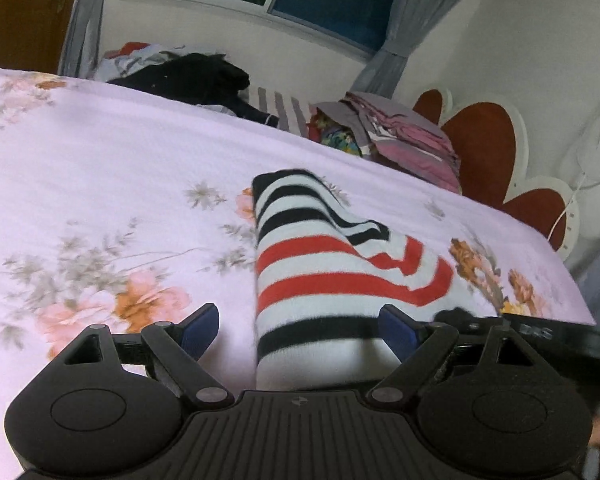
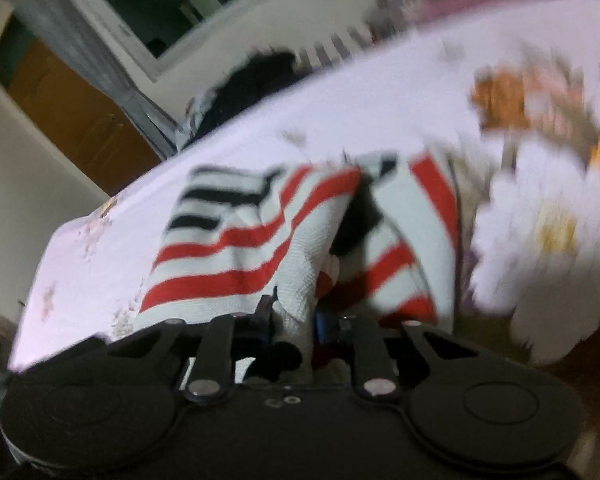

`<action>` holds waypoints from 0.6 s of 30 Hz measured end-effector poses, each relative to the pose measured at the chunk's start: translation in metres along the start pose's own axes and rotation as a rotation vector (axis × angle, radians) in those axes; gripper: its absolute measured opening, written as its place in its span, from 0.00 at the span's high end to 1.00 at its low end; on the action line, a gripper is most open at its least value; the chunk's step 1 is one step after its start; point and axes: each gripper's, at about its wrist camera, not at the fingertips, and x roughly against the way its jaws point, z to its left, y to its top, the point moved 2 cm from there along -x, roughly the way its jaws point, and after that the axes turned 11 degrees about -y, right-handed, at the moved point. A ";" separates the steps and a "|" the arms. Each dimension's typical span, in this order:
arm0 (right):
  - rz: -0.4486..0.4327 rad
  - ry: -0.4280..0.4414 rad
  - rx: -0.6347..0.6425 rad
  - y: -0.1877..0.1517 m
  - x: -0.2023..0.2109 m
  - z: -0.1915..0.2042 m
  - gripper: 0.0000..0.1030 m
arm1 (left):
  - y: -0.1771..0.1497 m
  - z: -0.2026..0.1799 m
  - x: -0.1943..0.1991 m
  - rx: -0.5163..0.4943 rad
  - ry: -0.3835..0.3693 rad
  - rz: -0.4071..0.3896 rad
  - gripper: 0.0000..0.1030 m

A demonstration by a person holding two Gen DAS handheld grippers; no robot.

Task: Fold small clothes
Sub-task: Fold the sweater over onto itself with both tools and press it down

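The right gripper point(image 2: 294, 322), at six o'clock in its own view, pinches a bunched white fold of a striped knit garment point(image 2: 236, 248), apparently to lift that edge for folding. The left gripper point(image 1: 300, 330) hangs wide apart, its blue pads point(image 1: 398, 326) flanking the garment's near end without pressing. The garment lies on the floral bedsheet point(image 1: 100, 168); toward one o'clock in the left view waits a stack of folded clothes point(image 1: 400, 132).
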 end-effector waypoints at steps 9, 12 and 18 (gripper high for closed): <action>0.028 -0.080 0.005 -0.007 0.004 -0.042 0.81 | -0.014 -0.031 -0.039 -0.096 -0.051 0.093 0.16; 0.046 -0.056 -0.056 -0.013 0.001 -0.050 0.77 | -0.027 -0.028 -0.053 -0.105 -0.024 0.157 0.16; 0.040 -0.040 -0.071 -0.022 0.039 -0.057 0.70 | -0.029 -0.022 -0.056 -0.091 -0.035 0.160 0.12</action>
